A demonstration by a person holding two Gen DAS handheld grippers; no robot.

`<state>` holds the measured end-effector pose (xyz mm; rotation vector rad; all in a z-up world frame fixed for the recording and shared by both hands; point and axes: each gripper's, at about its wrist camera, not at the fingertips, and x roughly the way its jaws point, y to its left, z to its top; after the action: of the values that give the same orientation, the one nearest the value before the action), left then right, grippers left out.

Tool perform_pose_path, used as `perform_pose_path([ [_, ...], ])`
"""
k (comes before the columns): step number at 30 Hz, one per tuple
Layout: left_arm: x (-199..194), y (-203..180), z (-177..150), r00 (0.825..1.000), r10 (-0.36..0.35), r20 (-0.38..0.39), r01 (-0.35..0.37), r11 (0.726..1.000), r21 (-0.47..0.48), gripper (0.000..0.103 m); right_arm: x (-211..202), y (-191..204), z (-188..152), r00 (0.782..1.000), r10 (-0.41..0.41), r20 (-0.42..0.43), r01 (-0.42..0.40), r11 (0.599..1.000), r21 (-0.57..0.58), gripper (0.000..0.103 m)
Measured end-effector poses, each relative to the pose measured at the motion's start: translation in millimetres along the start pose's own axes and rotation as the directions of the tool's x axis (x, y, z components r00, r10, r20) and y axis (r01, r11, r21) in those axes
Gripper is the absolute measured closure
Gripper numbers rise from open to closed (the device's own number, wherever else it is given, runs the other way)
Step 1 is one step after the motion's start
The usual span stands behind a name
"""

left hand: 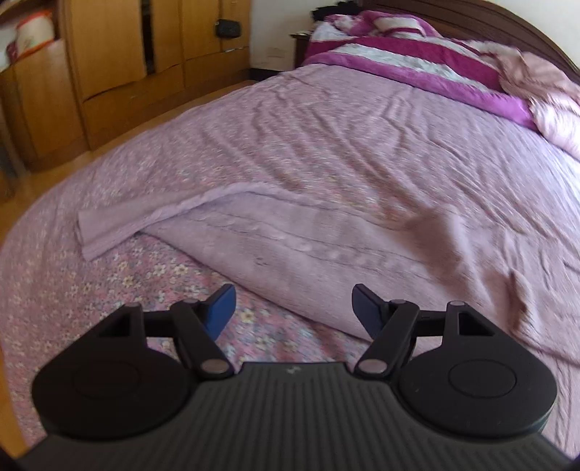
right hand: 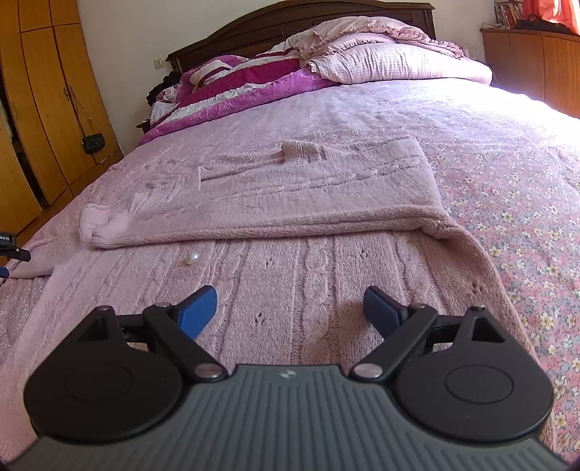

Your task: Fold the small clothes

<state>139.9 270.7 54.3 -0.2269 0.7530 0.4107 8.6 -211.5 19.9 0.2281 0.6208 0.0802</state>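
A pale pink knitted cardigan (right hand: 290,275) lies flat on the bed, with one part folded over across its far half (right hand: 275,188) and a pearl button (right hand: 191,258) showing. My right gripper (right hand: 290,311) is open and empty just above its near part. In the left wrist view the same cardigan (left hand: 290,246) lies ahead with a sleeve (left hand: 119,228) stretched to the left. My left gripper (left hand: 293,308) is open and empty above the cardigan's near edge. The left gripper's tip (right hand: 14,251) shows at the far left of the right wrist view.
The bed has a pink floral cover (right hand: 525,224). A heap of magenta and pink quilts (right hand: 326,54) lies by the dark headboard (right hand: 253,25). Wooden wardrobes (left hand: 108,65) stand to the left, with a small black bag (right hand: 93,143) hanging. A wooden cabinet (right hand: 536,61) stands at the right.
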Motion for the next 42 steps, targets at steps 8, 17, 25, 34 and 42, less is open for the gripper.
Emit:
perform_pose_path([
  [8, 37, 36, 4, 0.997, -0.067, -0.028, 0.059, 0.973, -0.224, 0.031, 3, 1, -8, 1.000, -0.030, -0.001, 0.030, 0.999, -0.024, 0.011],
  [17, 60, 44, 17, 0.991, -0.123, 0.042, 0.130, 0.927, -0.351, 0.025, 8, 4, -13, 0.999, -0.034, 0.006, 0.034, 0.998, -0.050, 0.006],
  [25, 52, 40, 16, 0.995, -0.078, 0.055, 0.089, 0.971, -0.224, 0.089, 8, 2, -13, 1.000, -0.029, 0.011, 0.030, 0.999, -0.045, 0.006],
  [34, 0, 27, 19, 0.969, -0.159, 0.188, 0.186, 0.973, -0.136, 0.090, 4, -1, -12, 1.000, -0.023, 0.013, 0.023, 1.000, -0.019, 0.006],
  [42, -58, -26, 16, 0.908, -0.308, 0.285, 0.336, 0.940, -0.055, 0.090, -1, -2, -13, 1.000, -0.012, 0.023, 0.012, 1.000, 0.001, 0.006],
])
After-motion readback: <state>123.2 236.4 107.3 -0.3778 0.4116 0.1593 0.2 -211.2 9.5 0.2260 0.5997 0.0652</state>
